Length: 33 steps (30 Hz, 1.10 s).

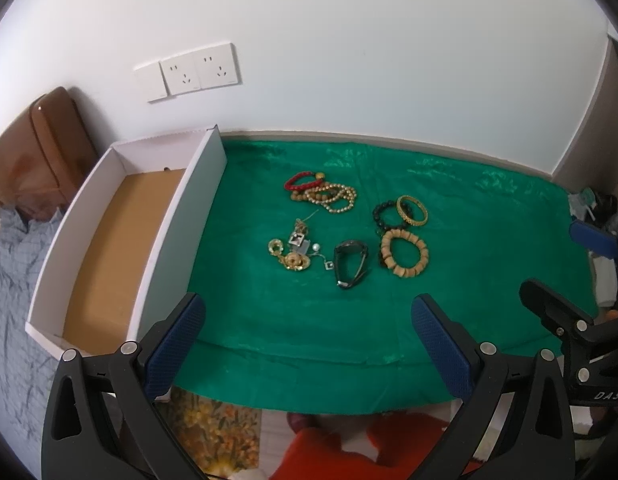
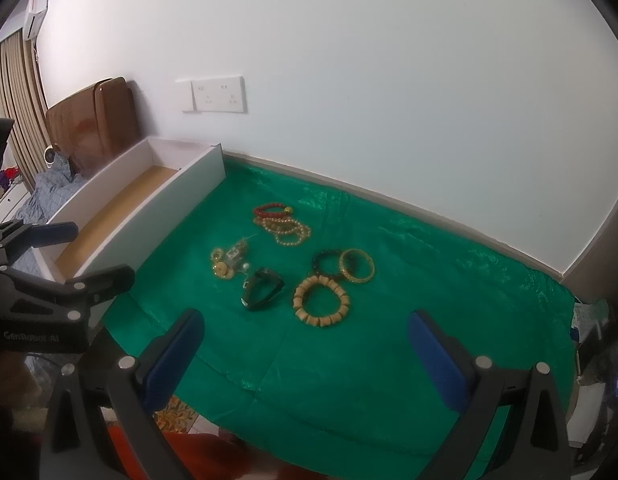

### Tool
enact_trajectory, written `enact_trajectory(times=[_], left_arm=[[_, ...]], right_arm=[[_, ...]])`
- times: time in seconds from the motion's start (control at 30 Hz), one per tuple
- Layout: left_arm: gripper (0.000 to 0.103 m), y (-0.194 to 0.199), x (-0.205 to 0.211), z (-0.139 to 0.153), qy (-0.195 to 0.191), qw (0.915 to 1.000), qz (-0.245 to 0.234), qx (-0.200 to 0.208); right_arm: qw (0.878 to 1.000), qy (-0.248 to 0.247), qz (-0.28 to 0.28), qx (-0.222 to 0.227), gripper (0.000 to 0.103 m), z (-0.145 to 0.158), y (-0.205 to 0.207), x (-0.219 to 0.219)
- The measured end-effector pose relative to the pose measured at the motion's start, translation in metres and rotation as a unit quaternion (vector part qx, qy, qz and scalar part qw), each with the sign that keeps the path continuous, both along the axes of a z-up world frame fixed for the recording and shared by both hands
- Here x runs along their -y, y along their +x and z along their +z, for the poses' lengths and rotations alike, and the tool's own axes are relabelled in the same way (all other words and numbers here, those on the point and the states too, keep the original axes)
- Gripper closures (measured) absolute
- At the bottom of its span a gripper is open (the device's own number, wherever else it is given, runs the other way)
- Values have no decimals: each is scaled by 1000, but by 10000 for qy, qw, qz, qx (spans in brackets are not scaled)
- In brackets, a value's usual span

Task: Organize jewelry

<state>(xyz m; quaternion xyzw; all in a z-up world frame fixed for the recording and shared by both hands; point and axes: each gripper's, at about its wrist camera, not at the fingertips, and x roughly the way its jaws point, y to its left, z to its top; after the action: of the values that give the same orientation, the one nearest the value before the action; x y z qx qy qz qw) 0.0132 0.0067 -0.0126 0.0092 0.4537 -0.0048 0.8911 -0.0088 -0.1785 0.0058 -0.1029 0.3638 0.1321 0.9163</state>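
Box (image 1: pixel 109 240) sits at cloth's (image 1: pixel 269 340) left edge, against wall. Jewelry mid-cloth: bead strands (image 1: pixel 323 192) rearmost; pendants (image 1: pixel 293 250) left; watch (image 1: pixel 351 264) centre front; three bracelets (image 1: pixel 403 232) right.

L gripper (image 1: pixel 309 322) hangs over near edge of green cloth (image 1: pixel 269 320), jaws wide apart, nothing between. Jewelry mid-cloth: red bead bracelet (image 1: pixel 303 181) touching gold bead strands (image 1: pixel 333 198); gold trinkets w/ chain (image 1: pixel 295 250); black watch (image 1: pixel 351 264); wooden bead bracelet (image 1: pixel 405 253); gold bangle (image 1: pixel 411 210) overlapping black bead bracelet (image 1: pixel 385 214). White box (image 1: pixel 181 232) w/ tan floor sits at cloth's left. R gripper (image 1: pixel 581 276) at right edge, also parted.
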Motion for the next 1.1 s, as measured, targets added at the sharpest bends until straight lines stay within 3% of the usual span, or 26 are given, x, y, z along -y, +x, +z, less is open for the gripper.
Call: enact_trajectory(times=[1.1], left_arm=[[1, 14, -1, -7, 8, 9999, -45, -137]], right_arm=[[9998, 96, -157, -80, 0, 4, 14, 9]])
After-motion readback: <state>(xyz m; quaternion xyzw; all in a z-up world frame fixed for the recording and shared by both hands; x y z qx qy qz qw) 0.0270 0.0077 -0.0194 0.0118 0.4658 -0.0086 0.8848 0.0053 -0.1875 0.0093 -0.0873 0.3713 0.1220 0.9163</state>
